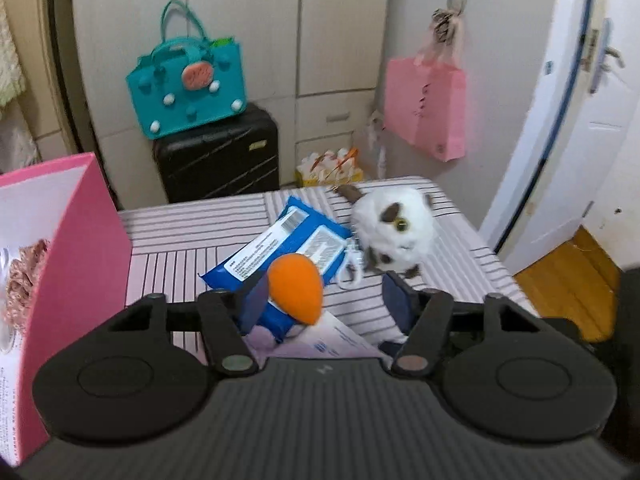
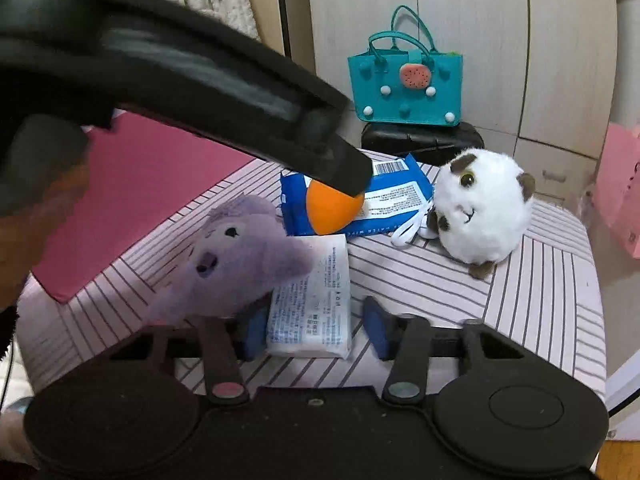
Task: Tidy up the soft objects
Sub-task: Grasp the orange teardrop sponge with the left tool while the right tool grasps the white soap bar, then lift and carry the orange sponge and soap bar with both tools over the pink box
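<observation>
Left gripper (image 1: pixel 326 300): jaws apart. The orange sponge (image 1: pixel 296 288) sits between them, against the left-hand pad, and the other pad stands well clear. The sponge rests on the blue wipes pack (image 1: pixel 288 240) near the middle of the striped table (image 1: pixel 180 240).

Right gripper (image 2: pixel 316 330): jaws narrowly apart, astride the white tissue pack (image 2: pixel 312 300) at the table's near edge. One pad meets the pack; a sliver of cloth shows beside the other, so no clamp is confirmed. The purple plush (image 2: pixel 236 256) leans on the pack's left side, and the white plush (image 2: pixel 480 216) lies toward the far right corner.

Step in hand: you are setting up two picks, sponge and tissue pack.

Next move, as judged: centre each item, close until both pads bear on it, then lift straight up. The pink box (image 1: pixel 80 260) at the left edge is the likely destination (its contents are only partly visible). Keep the purple plush clear of the right jaws.
</observation>
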Demonstrator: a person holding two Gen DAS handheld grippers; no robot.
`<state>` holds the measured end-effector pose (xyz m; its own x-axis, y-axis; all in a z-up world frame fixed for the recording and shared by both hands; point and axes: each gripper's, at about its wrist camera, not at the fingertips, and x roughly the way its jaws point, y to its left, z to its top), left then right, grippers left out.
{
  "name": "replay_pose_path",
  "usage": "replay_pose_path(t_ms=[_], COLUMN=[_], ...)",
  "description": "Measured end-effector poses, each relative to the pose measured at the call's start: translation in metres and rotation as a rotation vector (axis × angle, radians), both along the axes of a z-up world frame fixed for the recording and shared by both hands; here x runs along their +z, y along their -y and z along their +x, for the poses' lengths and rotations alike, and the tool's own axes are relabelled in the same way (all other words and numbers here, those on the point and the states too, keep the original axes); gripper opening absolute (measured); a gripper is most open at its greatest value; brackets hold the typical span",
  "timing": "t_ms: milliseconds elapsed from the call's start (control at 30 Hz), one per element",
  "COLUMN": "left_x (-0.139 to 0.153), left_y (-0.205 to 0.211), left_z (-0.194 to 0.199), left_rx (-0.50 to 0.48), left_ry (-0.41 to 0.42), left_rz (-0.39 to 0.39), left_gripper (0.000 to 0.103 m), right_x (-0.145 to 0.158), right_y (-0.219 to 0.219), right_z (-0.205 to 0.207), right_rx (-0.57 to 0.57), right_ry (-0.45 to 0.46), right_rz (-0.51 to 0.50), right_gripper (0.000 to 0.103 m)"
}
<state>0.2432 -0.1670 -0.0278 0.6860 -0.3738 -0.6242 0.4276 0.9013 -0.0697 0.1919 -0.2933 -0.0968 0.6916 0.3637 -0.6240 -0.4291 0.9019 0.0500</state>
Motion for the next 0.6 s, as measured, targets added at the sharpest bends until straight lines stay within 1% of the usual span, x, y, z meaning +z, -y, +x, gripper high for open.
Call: replay_pose_path(t_ms=[67,133,200,367,467,533,600], left_x=[-0.008,-0.015,-0.023,-0.035,-0.037,-0.039,-0.041], left_y=[0.004,0.005,0.006,0.005,0.008,0.009,0.011], left_z=[0.014,0.025,0.031,0.039,0.04,0.042,0.044], left_rx=[0.029,0.051,0.065,0.068,0.081,0.089,0.104], left_ry=[-0.025,-0.042,-0.06,-0.085,-0.067,-0.064,-0.052], left_rz=[0.012,0.021,0.035,0.036,0.062,0.068,0.082], left_gripper=[0.051,0.041,0.038,0.037,0.037,0.041,0.042], right_x=[0.001,0.002,0.003,0.004,0.004,0.005,0.005], right_y=[0.003,0.009,0.014,0.021,0.022,0.02,0.014], right_z=[-0.002,-0.007,-0.013,-0.021,-0.018,-0.014,-0.006], right_rx=[-0.002,-0.003,0.0,-0.005,0.002,0.011,0.013], right_ry=[-0.002,-0.009,-0.009,-0.014,-0.015,-0.011,-0.006], right_rz=[0.002,0.005,-0.007,-0.009,-0.009,-0.014,-0.022], right_gripper=[0.046,0.046,0.046,0.046,0.046,0.047,0.048])
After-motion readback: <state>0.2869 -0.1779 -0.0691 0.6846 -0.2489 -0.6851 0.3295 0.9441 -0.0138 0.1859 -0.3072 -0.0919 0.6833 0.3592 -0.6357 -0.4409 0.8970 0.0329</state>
